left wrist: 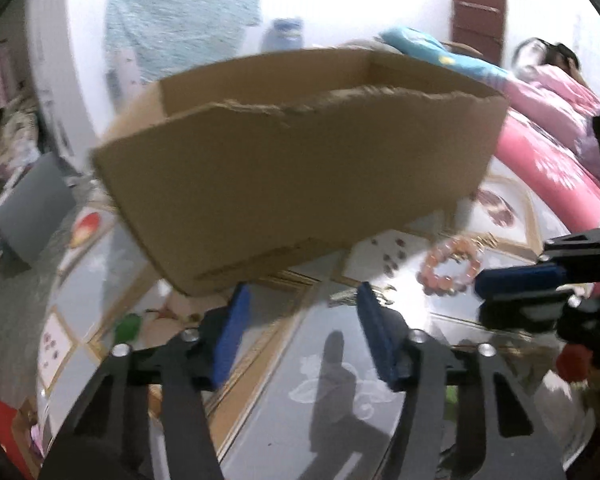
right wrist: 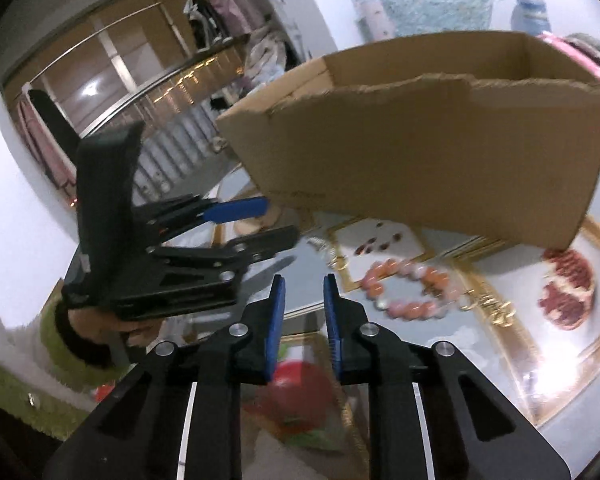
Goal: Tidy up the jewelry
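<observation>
A pink and orange bead bracelet [left wrist: 450, 266] lies on the glass table, in front of an open cardboard box [left wrist: 300, 168]. In the right wrist view the bracelet [right wrist: 408, 288] lies just beyond my right gripper [right wrist: 304, 284], with the box [right wrist: 428, 148] behind it. Thin gold jewelry [right wrist: 496, 304] lies right of the bracelet. My left gripper [left wrist: 300, 292] is open and empty, near the box's front wall. My right gripper is open with a narrow gap, empty; it also shows at the right edge of the left wrist view [left wrist: 496, 284].
The glass table [right wrist: 560, 380] covers a patterned cloth with pomegranate prints [right wrist: 568, 292]. A pink quilt [left wrist: 552, 152] and a person lie on a bed at the right. A grey box [left wrist: 32, 208] stands left on the floor.
</observation>
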Tool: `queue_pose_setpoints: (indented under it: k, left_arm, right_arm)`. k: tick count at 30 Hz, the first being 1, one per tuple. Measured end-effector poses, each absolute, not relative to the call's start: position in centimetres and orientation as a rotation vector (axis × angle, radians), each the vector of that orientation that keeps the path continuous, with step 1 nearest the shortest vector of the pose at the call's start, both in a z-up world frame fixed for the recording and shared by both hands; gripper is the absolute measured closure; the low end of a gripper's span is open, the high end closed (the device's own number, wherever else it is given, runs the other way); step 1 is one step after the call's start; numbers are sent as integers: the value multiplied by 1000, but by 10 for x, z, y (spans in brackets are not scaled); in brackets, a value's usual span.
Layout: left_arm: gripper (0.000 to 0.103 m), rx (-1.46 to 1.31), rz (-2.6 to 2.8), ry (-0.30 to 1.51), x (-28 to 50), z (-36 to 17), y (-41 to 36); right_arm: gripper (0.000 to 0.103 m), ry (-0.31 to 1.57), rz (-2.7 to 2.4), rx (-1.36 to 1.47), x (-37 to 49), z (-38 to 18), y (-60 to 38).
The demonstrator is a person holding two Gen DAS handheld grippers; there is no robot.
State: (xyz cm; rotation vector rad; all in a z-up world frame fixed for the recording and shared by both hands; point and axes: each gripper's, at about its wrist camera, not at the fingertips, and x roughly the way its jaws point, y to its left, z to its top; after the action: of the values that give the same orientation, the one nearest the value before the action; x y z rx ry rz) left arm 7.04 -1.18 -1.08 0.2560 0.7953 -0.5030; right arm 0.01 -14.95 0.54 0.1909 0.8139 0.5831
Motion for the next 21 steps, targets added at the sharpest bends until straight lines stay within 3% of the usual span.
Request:
queue_pose_setpoints:
  k: [6, 14, 21]
  left_arm:
    - [76, 308, -620, 865, 86, -21, -18]
    - [83, 418, -746, 867, 89, -22, -33]
    - [100, 476, -780, 848, 81, -21, -39]
  right_arm:
    - [85, 827, 601, 191, 3, 5, -144]
    - [85, 849, 598, 211, 6, 3, -148]
    - [85, 847, 600, 212, 11, 3, -144]
